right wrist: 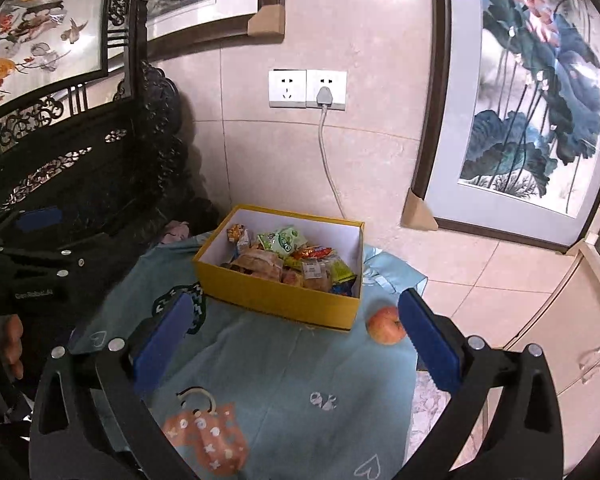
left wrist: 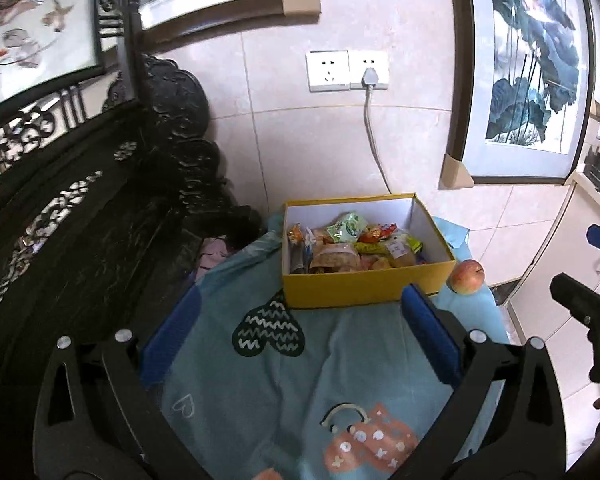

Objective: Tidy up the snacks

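A yellow box (left wrist: 364, 288) with white inner walls stands on a teal patterned cloth (left wrist: 260, 380). It holds several snack packets (left wrist: 352, 246), among them a green one. It also shows in the right wrist view (right wrist: 276, 300), with its snack packets (right wrist: 288, 260). A red apple (left wrist: 466, 276) lies on the cloth right of the box, and shows in the right wrist view (right wrist: 386, 325). My left gripper (left wrist: 300, 336) is open and empty, just short of the box. My right gripper (right wrist: 296, 336) is open and empty, with its right finger (right wrist: 432, 344) beside the apple.
A dark carved wooden screen (left wrist: 80, 200) stands close on the left. A tiled wall behind carries sockets with a plugged cord (left wrist: 370, 120) and framed paintings (left wrist: 532, 68). Pale cabinets (right wrist: 572, 344) stand on the right. The cloth ends just right of the apple.
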A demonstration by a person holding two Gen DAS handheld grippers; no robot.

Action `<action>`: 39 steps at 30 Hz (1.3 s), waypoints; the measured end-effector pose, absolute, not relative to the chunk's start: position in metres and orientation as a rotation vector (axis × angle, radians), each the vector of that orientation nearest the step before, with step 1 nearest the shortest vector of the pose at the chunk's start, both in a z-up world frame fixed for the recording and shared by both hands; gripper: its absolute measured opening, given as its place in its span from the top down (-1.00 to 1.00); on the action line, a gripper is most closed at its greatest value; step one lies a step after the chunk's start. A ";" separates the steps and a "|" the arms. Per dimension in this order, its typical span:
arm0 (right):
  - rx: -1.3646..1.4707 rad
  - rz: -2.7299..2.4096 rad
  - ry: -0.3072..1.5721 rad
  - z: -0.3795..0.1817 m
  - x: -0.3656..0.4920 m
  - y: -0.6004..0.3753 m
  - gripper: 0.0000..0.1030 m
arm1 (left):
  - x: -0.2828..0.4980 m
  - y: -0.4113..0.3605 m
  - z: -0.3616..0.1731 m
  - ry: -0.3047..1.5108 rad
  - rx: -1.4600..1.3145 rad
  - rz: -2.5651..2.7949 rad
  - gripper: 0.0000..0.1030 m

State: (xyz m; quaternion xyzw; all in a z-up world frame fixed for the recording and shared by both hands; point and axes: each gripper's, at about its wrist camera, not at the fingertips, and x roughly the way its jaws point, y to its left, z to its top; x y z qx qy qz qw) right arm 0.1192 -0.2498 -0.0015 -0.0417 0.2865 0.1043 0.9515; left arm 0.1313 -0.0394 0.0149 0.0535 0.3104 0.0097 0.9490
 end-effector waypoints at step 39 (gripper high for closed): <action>-0.086 0.154 0.585 -0.003 0.091 -0.248 -0.97 | 0.111 -0.044 0.006 0.696 0.039 -0.130 -0.96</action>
